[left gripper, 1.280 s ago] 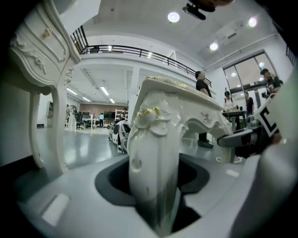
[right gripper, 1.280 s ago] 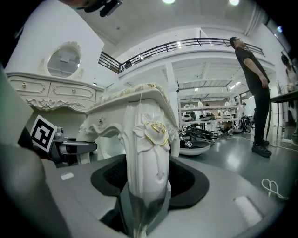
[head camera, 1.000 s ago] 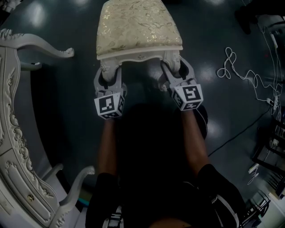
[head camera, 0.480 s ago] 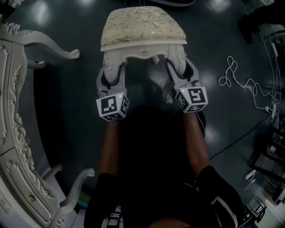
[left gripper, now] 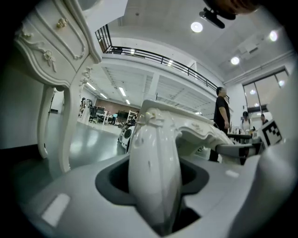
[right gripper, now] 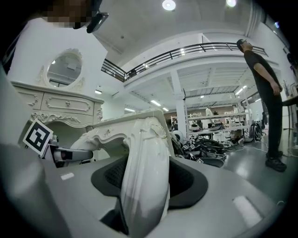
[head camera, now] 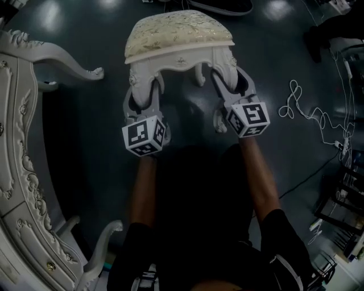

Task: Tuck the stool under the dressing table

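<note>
The stool (head camera: 177, 35) has a cream brocade seat and white carved legs; it is tipped with its seat leaning away, at the top middle of the head view. My left gripper (head camera: 142, 95) is shut on the stool's near left leg (left gripper: 153, 172). My right gripper (head camera: 231, 81) is shut on the near right leg (right gripper: 145, 176). In both gripper views the leg fills the gap between the jaws. The white ornate dressing table (head camera: 17, 165) runs along the left edge, its curved leg (head camera: 68, 57) reaching toward the stool. The right gripper view shows its drawers (right gripper: 65, 106) and oval mirror (right gripper: 65, 69).
White cables (head camera: 307, 96) lie looped on the dark floor at the right, with a rack of gear (head camera: 347, 193) at the right edge. A dark object (head camera: 224, 5) lies beyond the stool. A person (right gripper: 263, 93) stands at the right in the right gripper view.
Both grippers have risen with the stool's legs in them. The stool's seat has tipped further away, and more of its underside and legs shows.
</note>
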